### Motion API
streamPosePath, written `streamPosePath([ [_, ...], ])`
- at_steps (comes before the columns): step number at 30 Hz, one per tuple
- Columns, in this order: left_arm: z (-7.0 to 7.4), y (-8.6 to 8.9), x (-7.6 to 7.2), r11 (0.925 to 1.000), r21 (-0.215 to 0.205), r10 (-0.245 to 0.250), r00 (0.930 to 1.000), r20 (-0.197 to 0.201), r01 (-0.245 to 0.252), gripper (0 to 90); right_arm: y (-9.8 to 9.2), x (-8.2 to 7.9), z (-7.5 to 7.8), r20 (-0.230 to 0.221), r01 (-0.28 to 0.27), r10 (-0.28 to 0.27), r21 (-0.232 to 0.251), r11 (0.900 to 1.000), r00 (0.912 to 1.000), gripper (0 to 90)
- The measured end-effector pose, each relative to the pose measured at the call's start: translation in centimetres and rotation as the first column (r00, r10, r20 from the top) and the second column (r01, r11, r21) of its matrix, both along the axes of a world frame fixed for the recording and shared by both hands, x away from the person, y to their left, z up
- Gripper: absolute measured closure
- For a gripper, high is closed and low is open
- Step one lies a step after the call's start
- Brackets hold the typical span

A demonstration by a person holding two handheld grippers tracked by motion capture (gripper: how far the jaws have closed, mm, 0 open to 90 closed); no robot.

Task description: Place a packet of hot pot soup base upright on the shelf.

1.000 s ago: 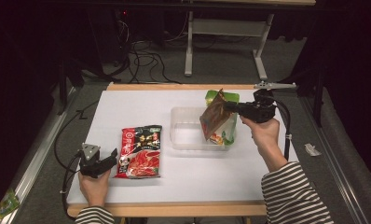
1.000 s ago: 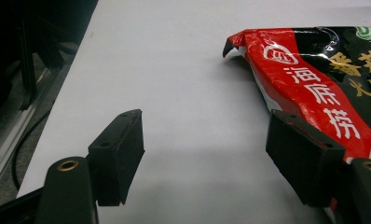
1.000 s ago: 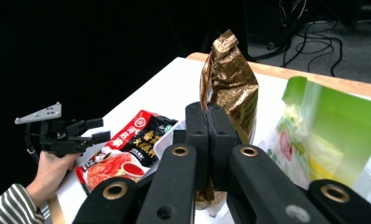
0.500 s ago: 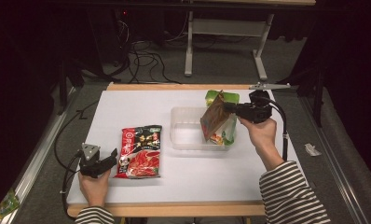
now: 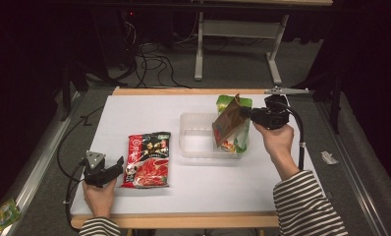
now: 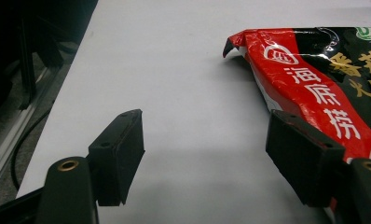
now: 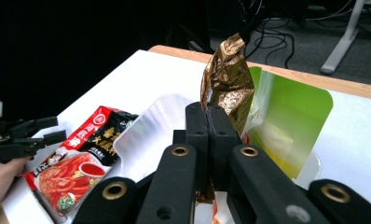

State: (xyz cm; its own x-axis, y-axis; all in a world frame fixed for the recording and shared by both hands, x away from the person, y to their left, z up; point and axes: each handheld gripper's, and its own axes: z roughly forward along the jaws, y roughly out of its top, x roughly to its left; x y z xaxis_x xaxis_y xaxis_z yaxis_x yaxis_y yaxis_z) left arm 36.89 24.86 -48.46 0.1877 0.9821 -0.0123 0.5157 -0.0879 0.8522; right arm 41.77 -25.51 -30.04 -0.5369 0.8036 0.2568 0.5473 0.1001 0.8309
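The gold packet [image 5: 226, 124] is hanging pinched in the right gripper [image 5: 243, 113], jaws pressed together on its edge, and it's dangling tilted over the right end of the clear tray [image 5: 193, 143]. In the right gripper view the crinkled gold packet [image 7: 228, 84] is rising straight up from between the black jaws of the right gripper [image 7: 207, 140], w/ the tray [image 7: 141, 135] just behind it.

Counting: 3 packets in all, i.e. 1 gold, 1 green packet [image 5: 240, 105] standing at the tray's right end just behind the gold one, and 1 red packet [image 5: 148, 160] lying flat on the white table [image 5: 144, 108] left of the tray. 1 tray. 2 grippers, 1 per hand.

The left gripper [image 5: 116, 164] is resting near the front-left corner, jaws spread apart w/ nothing between them, right beside the red packet's left edge. In the left gripper view one jaw is overlapping that red packet [image 6: 314, 88]; can't tell if it's touching.

Vs. a sec ago: the right hand is sitting in much the same spot, gold packet still gripped over the tray. Left gripper, red packet, green packet and tray are all sitting where they were.
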Motion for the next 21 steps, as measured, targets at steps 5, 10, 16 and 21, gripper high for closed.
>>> streamPosePath([
  [5,0.0,0.0,0.0,1.0,0.0,0.001,1.0,0.0,-0.001,28.3,0.7,0.1,-0.3,-0.008,-0.013,0.013,-0.018,1.0,0.9999,90.0],
  [10,0.0,0.0,0.0,1.0,0.0,0.0,1.0,0.001,0.0,28.3,1.9,0.4,-0.7,-0.01,-0.03,0.029,-0.063,0.998,0.9995,90.0],
  [16,0.0,0.0,0.0,1.0,0.0,-0.001,1.0,0.001,0.001,28.3,2.2,0.7,-0.9,-0.013,-0.031,0.031,-0.075,0.997,0.9995,90.0],
  [21,0.0,0.0,0.0,1.0,0.001,0.0,1.0,0.0,0.0,28.3,1.8,0.9,-1.0,-0.013,-0.029,0.028,-0.076,0.997,0.9995,90.0],
])
